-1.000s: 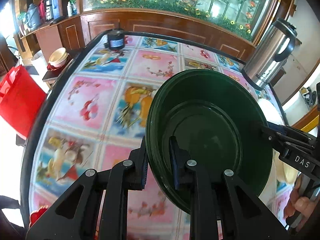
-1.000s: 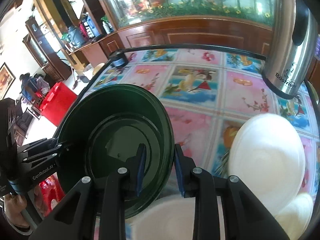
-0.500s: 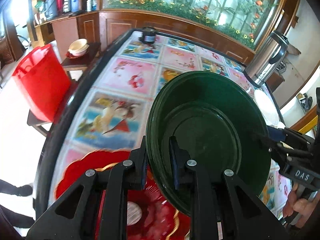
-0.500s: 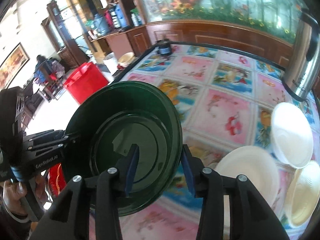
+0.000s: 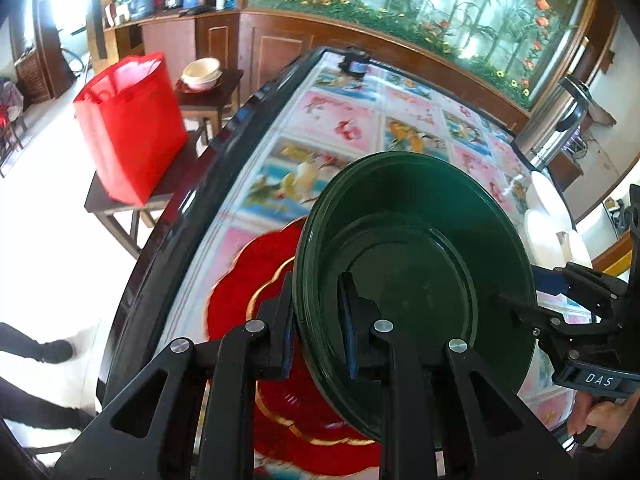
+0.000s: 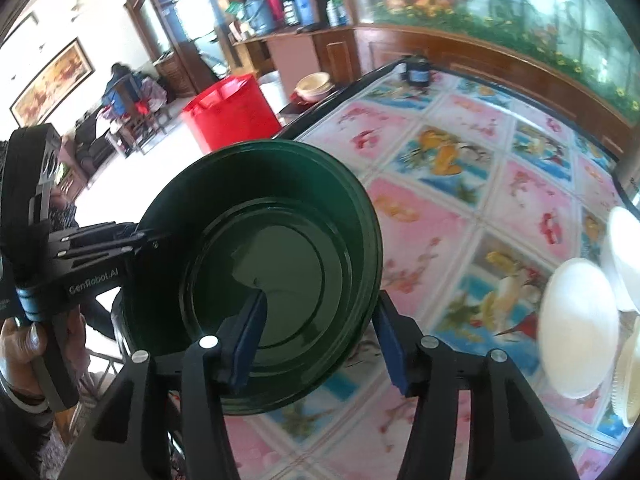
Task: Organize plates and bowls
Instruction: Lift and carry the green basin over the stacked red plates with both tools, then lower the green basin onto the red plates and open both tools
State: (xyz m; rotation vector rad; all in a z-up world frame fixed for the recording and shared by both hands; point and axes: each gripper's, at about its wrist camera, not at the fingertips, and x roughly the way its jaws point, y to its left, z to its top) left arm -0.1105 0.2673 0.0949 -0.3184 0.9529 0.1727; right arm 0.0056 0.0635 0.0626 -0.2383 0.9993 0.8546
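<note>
Green plate [image 5: 416, 280] dead center in both views, held tilted up off the table [image 5: 344, 128], hollow side facing the cameras. Left gripper [image 5: 316, 328] clamped narrow on its rim at the lower left of the left wrist frame, one finger behind the rim, the other inside the well. Same gripper visible at mid left of the right wrist view, gripped by a hand [image 6: 24, 344], pinching the plate's far edge there.

Right gripper [image 6: 320, 336] opening up: blue-padded fingers [image 6: 248, 340] spread either side of the plate's lower right rim, inner pad over the well, outer pad just clear of the edge, so straddling but not pressing. Also poking in from the right edge of the left wrist view, tips at the plate's right side.

Red scalloped plate with gold trim [image 5: 248, 280] lying flat on the table under the green one, lower left of the left wrist frame. White plates [image 6: 576, 328] clustered at the right edge of the right wrist view, on the flowery tablecloth. Steel thermos [image 5: 560, 120] upper right in the left wrist view, near the table's far edge. Red bag [image 5: 128, 128] on a low stool beside the table, upper left, with a cream bowl [image 5: 202, 72] on another stool just behind it.
</note>
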